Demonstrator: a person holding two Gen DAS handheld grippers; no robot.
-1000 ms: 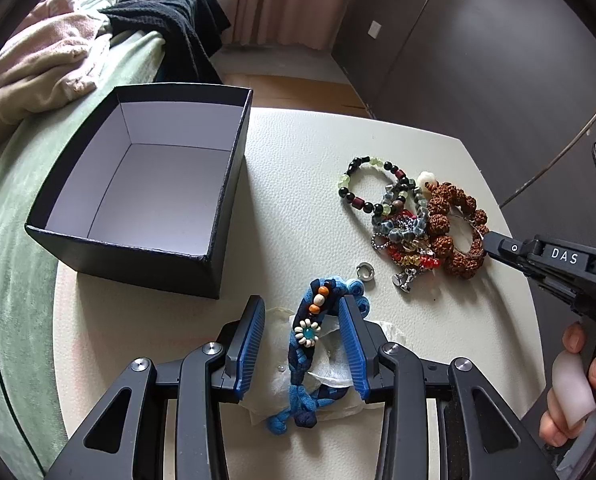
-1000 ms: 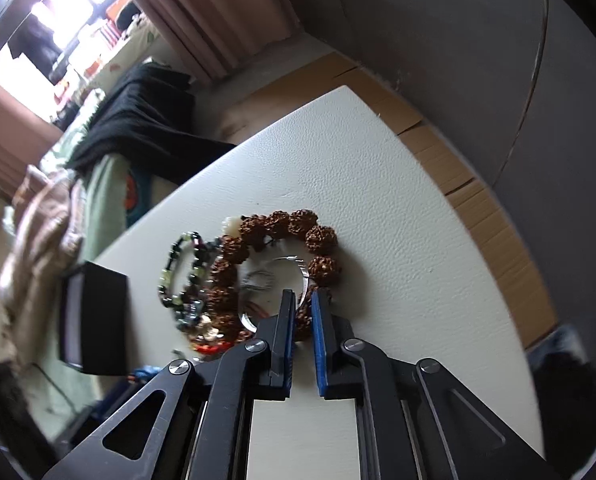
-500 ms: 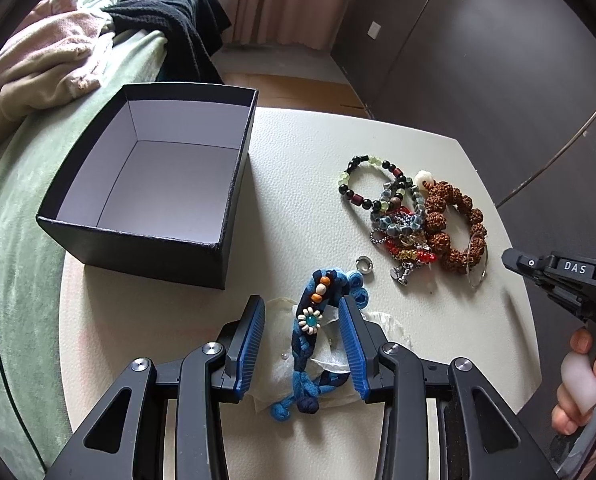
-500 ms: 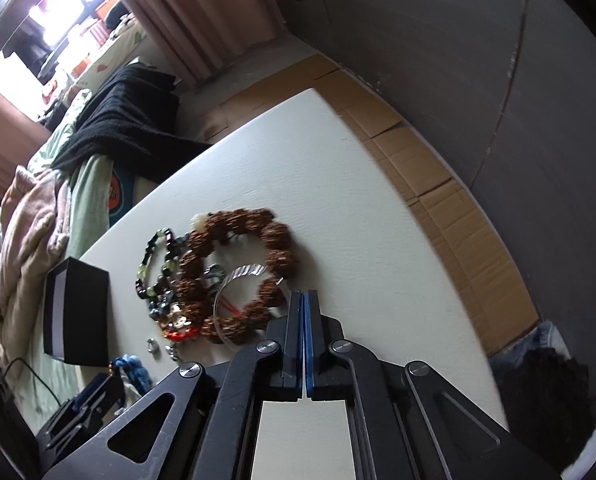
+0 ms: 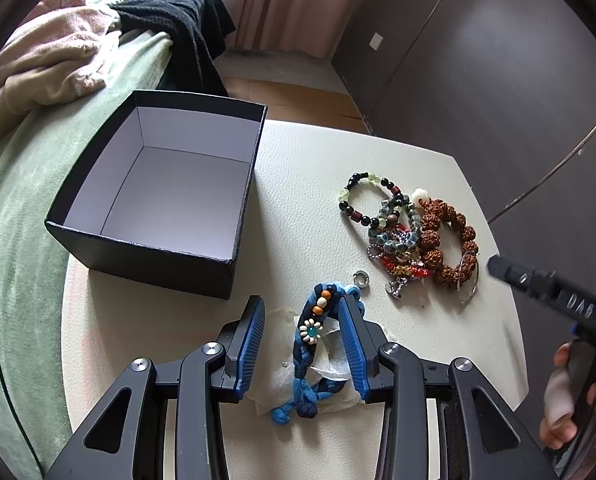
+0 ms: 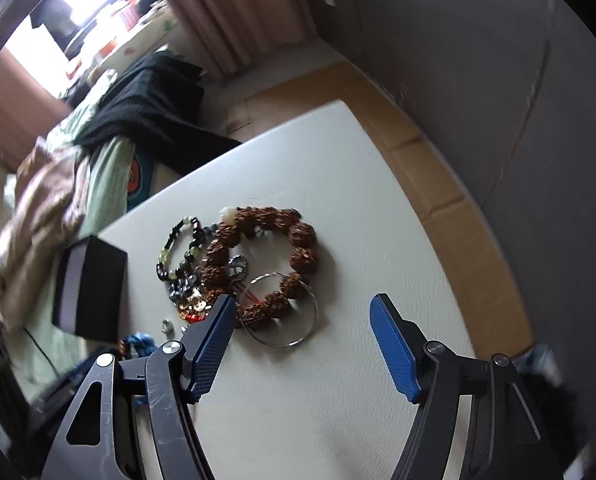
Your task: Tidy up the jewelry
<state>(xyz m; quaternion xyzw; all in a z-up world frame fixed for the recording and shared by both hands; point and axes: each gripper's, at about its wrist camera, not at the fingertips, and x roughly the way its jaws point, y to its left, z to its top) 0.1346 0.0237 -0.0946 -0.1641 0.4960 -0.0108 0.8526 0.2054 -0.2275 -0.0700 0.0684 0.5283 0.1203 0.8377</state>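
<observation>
A heap of bead bracelets [image 5: 394, 236] lies at the right of the white table [image 5: 298, 184], topped by a brown seed-bead bracelet [image 5: 430, 236] [image 6: 298, 236] and a thin silver hoop [image 5: 472, 280] [image 6: 282, 316]. An open black box [image 5: 254, 184] [image 6: 94, 280] with nothing in it stands at the left. My left gripper [image 5: 302, 312] is open around a blue braided bracelet [image 5: 314, 328] lying on white tissue [image 5: 278, 344], close to the right finger. My right gripper [image 6: 302, 304] [image 5: 498, 270] has its jaws opening wide just short of the hoop, with nothing pressed between the pads.
A small silver ring [image 5: 361, 278] lies between the blue bracelet and the heap. A bed with a green cover [image 5: 18, 200] and a black garment [image 5: 178, 20] borders the table's left. A hand [image 5: 566, 400] holds the right gripper. Wooden floor [image 6: 438, 168] runs past the table's far edge.
The right gripper drew back from the brown bead bracelet, shut fully with nothing in it, then opened wide. The left gripper and blue bracelet stayed nearly still.
</observation>
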